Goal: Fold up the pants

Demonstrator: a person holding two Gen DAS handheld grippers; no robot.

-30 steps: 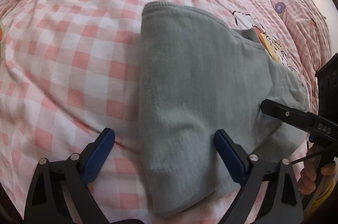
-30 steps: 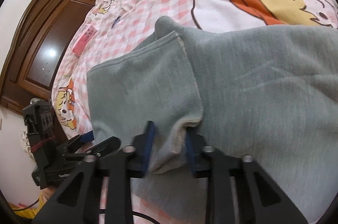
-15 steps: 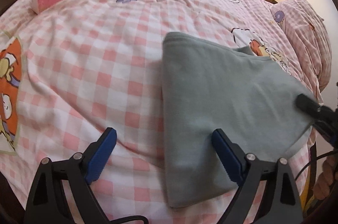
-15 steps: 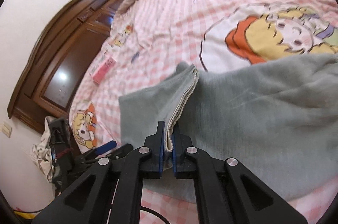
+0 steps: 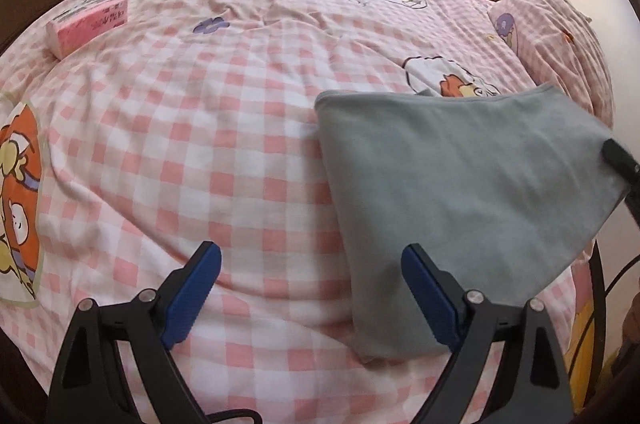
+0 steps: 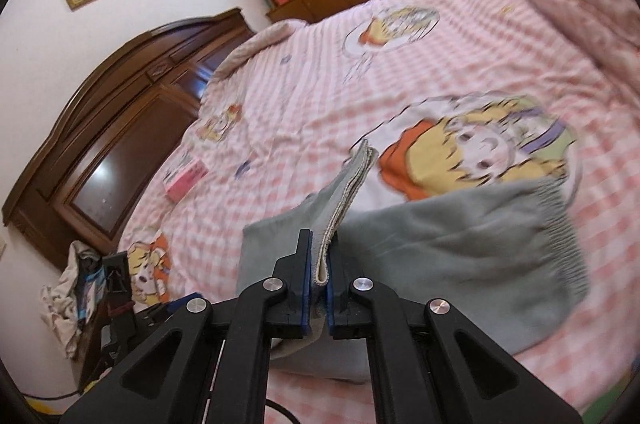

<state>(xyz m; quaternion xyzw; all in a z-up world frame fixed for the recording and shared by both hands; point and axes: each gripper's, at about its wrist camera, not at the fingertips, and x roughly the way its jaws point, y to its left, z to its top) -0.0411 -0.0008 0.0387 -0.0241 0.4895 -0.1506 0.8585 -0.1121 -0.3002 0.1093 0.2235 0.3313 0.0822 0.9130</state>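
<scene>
My right gripper (image 6: 318,274) is clamped on the hem edge of the grey pants (image 6: 460,248), the stacked layers pinched between its blue pads at the lower centre of the right wrist view, with the hem rising up and away toward the middle of the frame. The elastic waistband (image 6: 560,220) lies at the right of that view on the pink checked bed (image 6: 420,72). In the left wrist view the pants (image 5: 460,192) sit in the right half of the frame as a partly folded grey panel, raised toward the right edge where the tip of the other tool (image 5: 618,158) shows.

My left gripper (image 5: 312,292) is spread wide and holds nothing; its right pad (image 5: 428,296) overlaps the lower edge of the cloth, its left pad is over bare sheet.

What worries me: the grip is on a thin stack of layers near the very edge, so a sharp pull could let one layer slide out and the fold would open unevenly. With only one corner held, I judge the far side may sag and drag, skewing the crease. The bedding is soft and wrinkled, so it could bunch beneath the pants. The pink tissue pack (image 5: 88,24) at the upper left is well apart and no concern.
</scene>
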